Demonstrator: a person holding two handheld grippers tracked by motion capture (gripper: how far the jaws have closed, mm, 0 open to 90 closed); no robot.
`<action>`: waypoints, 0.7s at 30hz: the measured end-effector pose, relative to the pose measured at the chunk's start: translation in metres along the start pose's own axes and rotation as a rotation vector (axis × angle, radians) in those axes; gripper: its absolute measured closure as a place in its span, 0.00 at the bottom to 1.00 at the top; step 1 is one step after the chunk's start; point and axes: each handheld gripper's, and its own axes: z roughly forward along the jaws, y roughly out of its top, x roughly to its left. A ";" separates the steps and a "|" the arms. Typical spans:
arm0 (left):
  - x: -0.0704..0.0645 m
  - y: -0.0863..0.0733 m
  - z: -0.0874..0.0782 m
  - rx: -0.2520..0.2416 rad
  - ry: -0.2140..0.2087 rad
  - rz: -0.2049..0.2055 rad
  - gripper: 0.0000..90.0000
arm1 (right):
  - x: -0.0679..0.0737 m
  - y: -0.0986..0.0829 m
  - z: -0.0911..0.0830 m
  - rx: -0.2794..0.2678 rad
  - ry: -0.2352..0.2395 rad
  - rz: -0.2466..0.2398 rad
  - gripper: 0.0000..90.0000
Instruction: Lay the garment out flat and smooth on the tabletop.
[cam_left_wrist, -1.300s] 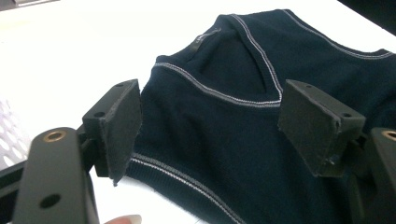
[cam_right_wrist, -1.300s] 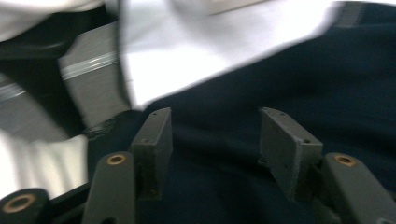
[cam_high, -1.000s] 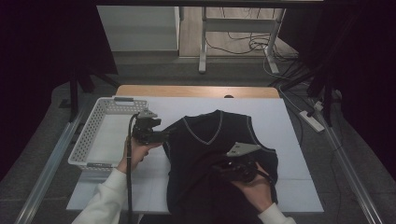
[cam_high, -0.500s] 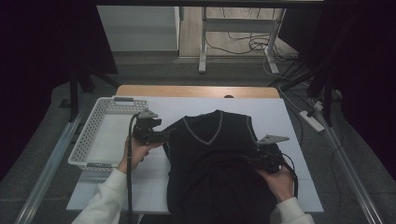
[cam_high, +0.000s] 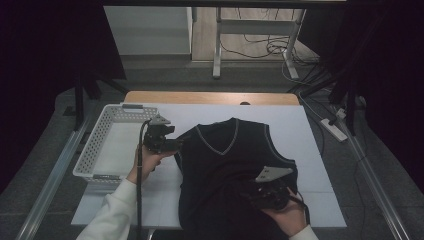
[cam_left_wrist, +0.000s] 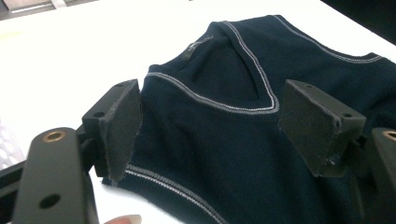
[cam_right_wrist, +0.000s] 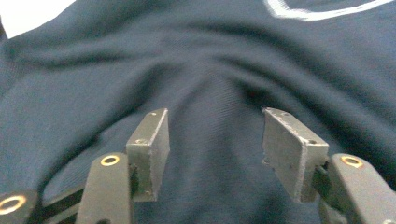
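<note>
Right now a dark vest (cam_high: 232, 170) lies flat across the middle of the white table (cam_high: 310, 130), with a white basket (cam_high: 107, 145) at the left of the frame. The left gripper (cam_high: 172, 145) sits at the vest's left shoulder edge, jaws wide apart and empty. The right gripper (cam_high: 252, 192), lower right of centre, hovers over rumpled cloth, its jaws also spread with nothing between them. To smooth or fold well, each should probably close on an edge or a single layer, low and square to the fabric, so no bunching follows.
</note>
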 end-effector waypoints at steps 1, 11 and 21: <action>-0.001 0.000 0.001 0.002 -0.001 0.002 0.25 | 0.003 0.000 0.004 0.020 0.000 -0.016 0.52; -0.002 0.003 0.004 0.004 -0.010 0.007 0.25 | 0.011 -0.012 0.011 0.134 0.013 -0.082 0.95; -0.001 0.004 0.005 0.001 -0.014 0.005 0.25 | 0.050 -0.041 -0.016 0.134 0.071 -0.079 0.95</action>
